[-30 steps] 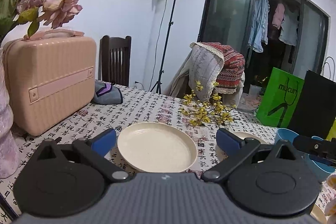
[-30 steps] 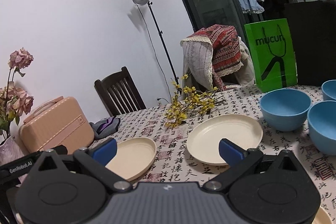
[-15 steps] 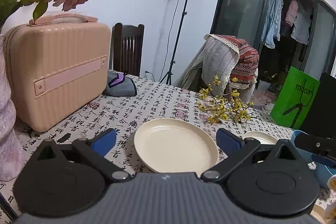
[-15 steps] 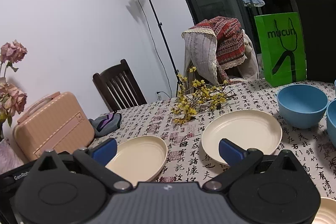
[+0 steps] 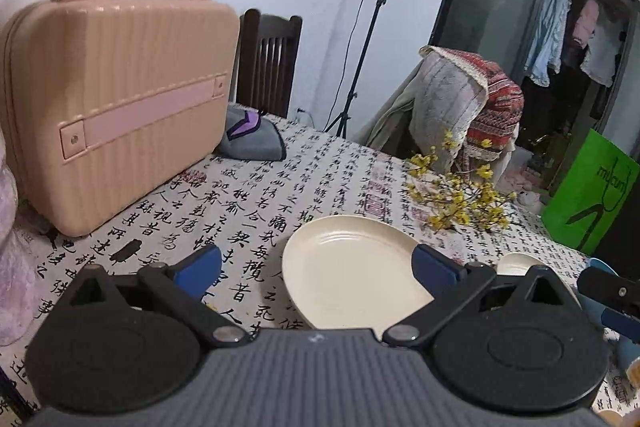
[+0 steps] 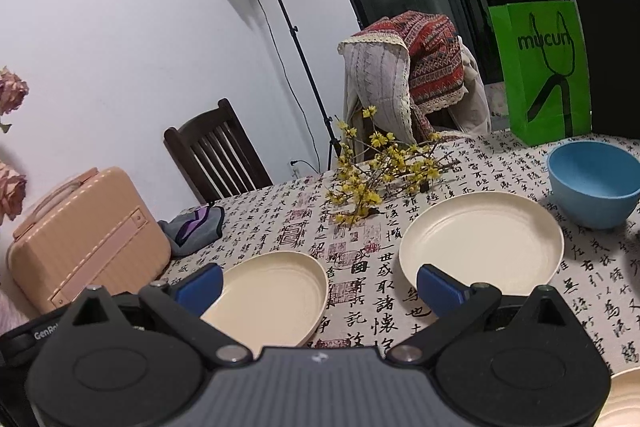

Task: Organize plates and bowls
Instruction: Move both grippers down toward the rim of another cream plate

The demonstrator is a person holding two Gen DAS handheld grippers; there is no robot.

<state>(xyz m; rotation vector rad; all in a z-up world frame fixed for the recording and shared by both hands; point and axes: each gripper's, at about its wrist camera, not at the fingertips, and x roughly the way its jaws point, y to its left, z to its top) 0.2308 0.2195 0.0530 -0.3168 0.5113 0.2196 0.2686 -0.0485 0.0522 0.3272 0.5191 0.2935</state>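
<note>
Both hand-held grippers crept forward and swung a bit left

Left hand-held gripper (image 5: pixel 316 267) now has its cream plate (image 5: pixel 352 267) off toward 1 o'clock, pink case (image 5: pixel 116 99) looming bigger. From the right hand-held gripper (image 6: pixel 318 285), second plate (image 6: pixel 480 239) looks nearer, and only one blue bowl (image 6: pixel 592 183) shows.

My left wrist view sits low over the tablecloth (image 5: pixel 256 199), facing the pink case (image 5: pixel 116 99); right wrist view alongside. Both share the near cream plate (image 5: pixel 352 267) (image 6: pixel 272 291).

"mucun" on green paper bag (image 6: pixel 544 75), partial "GenRo" on black device (image 6: pixel 24 337), calligraphy on tablecloth (image 6: pixel 372 291)
</note>
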